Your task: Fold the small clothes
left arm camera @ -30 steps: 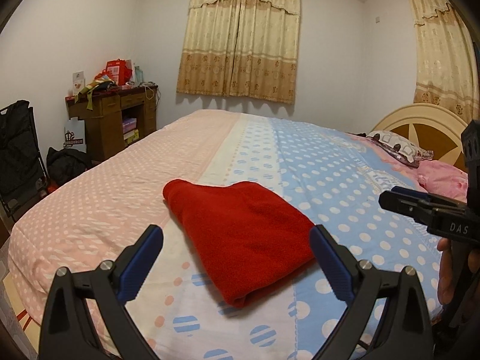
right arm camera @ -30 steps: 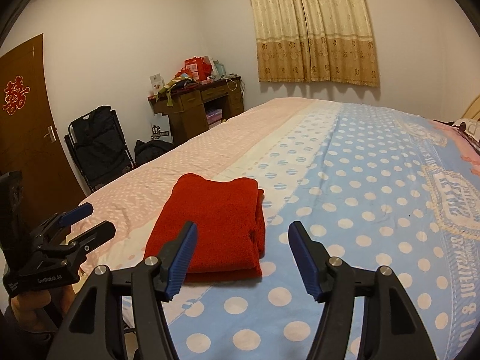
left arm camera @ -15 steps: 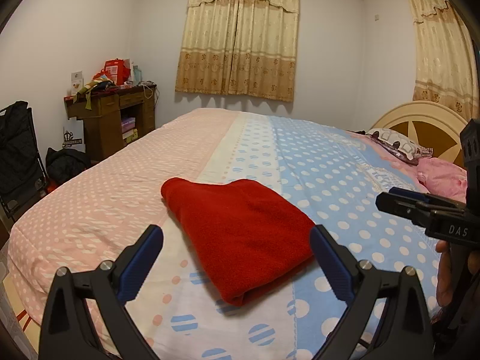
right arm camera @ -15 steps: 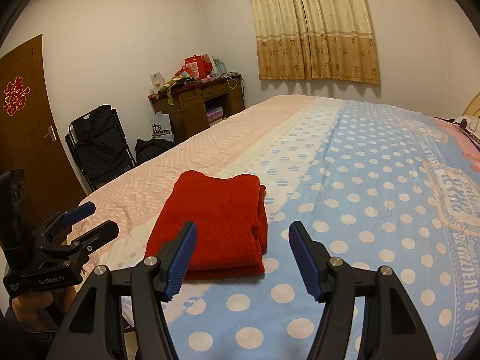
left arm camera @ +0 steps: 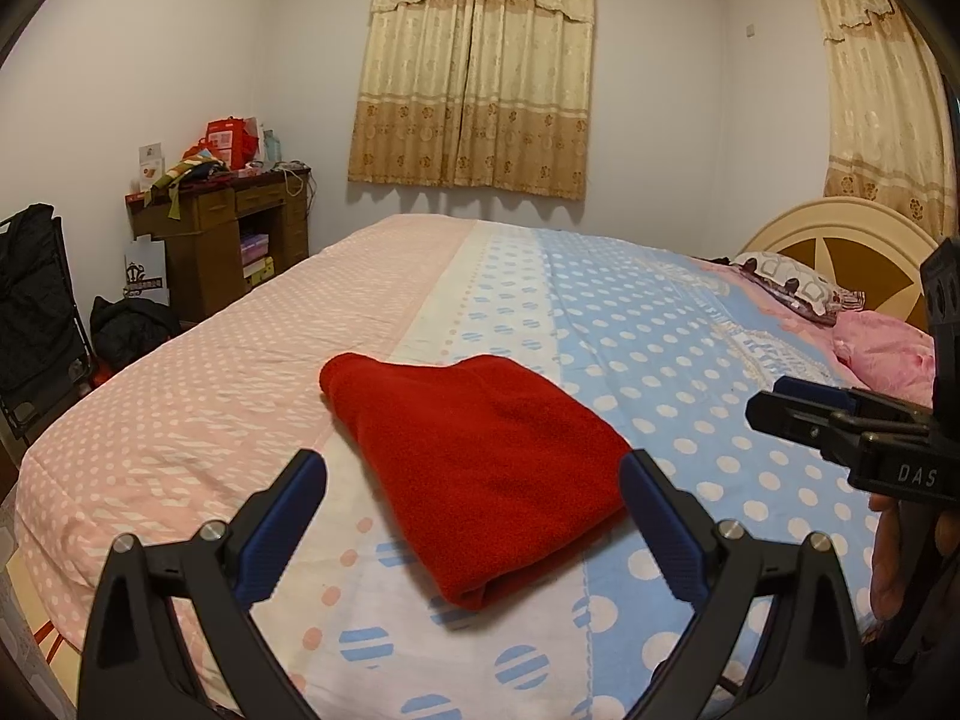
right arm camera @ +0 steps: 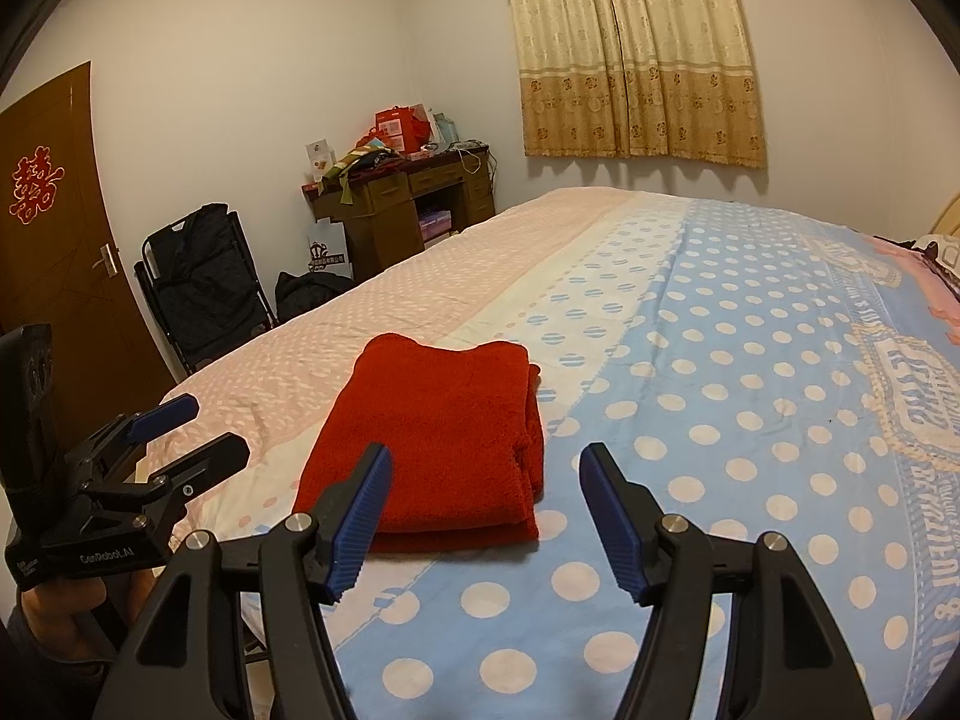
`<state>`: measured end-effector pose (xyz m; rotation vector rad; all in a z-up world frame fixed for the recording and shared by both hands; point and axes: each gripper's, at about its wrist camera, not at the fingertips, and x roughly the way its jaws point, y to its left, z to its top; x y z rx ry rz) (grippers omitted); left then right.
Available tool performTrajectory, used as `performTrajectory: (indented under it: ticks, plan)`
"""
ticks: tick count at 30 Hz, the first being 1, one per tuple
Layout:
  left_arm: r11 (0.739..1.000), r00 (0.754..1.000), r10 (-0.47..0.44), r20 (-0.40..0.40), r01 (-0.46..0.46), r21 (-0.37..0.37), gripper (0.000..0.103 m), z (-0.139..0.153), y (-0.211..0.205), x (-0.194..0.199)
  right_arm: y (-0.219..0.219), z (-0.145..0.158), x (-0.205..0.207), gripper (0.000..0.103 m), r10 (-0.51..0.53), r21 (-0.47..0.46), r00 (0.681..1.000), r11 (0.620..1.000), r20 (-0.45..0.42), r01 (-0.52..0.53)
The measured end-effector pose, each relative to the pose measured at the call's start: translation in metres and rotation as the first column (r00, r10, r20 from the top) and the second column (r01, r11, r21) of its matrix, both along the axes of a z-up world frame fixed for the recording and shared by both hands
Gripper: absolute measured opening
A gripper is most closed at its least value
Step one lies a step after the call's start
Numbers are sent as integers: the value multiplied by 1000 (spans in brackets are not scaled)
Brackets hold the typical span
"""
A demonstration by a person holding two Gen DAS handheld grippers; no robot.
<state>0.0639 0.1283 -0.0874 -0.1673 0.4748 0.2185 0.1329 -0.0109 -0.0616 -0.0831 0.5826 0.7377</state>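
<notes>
Red folded garment (left arm camera: 480, 468), the only one I count, lies flat on the bed (left arm camera: 660, 324) near its foot edge, across the pink, white and blue stripes. I have two tongs: my left tongs (left arm camera: 474, 492) stand wide apart and hold nothing, with the garment beyond the tips; my right tongs (right arm camera: 486, 492) are parted too, empty, just short of its near edge. I count two curtains from the left wrist, one from the right. Only the left view shows the headboard (left arm camera: 840, 240) and pillows; only the right shows the brown door (right arm camera: 60, 252).
</notes>
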Motion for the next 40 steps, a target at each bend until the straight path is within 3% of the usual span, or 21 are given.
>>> performTrajectory:
  ticks: [25, 40]
  plan:
    - [996, 999, 43, -2, -43, 81, 103, 11, 4, 1, 3, 6, -9, 67, 32, 1, 998, 999, 56, -32]
    - [993, 997, 78, 28, -80, 84, 103, 13, 17, -3, 11, 0, -14, 67, 70, -21, 996, 997, 53, -69]
